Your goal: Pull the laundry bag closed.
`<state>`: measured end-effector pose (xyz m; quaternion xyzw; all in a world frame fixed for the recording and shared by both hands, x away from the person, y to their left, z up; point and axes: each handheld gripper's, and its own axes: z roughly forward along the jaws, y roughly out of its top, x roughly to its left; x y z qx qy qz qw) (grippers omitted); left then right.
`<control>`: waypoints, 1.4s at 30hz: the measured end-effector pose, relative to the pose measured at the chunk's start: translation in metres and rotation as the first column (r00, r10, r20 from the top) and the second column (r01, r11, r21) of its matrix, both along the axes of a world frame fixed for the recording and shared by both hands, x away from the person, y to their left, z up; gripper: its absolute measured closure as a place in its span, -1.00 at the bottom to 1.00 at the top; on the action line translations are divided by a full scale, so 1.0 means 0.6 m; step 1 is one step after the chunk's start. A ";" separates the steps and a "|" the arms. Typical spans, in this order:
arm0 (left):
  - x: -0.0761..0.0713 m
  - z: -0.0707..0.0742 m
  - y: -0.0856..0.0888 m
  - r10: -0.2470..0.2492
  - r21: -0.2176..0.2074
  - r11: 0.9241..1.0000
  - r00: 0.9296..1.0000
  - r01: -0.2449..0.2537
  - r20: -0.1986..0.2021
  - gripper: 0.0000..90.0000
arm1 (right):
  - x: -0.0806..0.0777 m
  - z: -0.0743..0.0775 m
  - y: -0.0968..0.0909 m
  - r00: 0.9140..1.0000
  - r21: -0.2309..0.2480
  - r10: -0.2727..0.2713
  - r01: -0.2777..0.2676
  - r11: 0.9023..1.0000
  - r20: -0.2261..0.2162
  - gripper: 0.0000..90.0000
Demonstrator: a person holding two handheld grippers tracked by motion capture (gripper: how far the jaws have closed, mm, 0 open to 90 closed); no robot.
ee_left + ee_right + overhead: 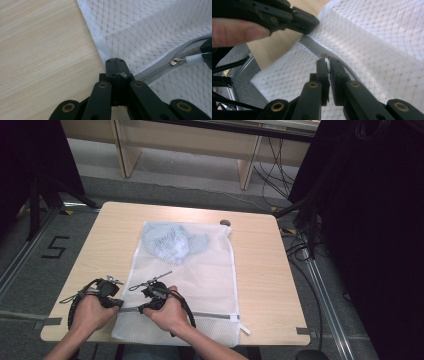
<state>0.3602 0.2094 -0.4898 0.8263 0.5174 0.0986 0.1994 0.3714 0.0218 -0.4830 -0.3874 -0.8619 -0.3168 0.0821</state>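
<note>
High view looks down — both close tool cameras share the zipper (160, 68).

We note a light wood-grain table (265, 270) on a grey floor (30, 270). Pale wooden furniture (190, 140) stands beyond it. Black drapes (380, 220) hang right and far left. Loose cables (272, 175) lie far right. A "5" (54, 247) is marked on the floor at left.

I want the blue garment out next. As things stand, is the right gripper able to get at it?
Probably not directly: the blue garment lies inside the mesh bag at its far end, and the right gripper is shut on the zipper pull.
</note>
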 end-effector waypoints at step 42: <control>0.001 -0.001 0.000 0.020 -0.020 1.000 1.000 -0.020 0.002 1.00 | 0.001 0.016 -0.046 1.000 -0.011 0.000 0.000 1.000 0.015 0.93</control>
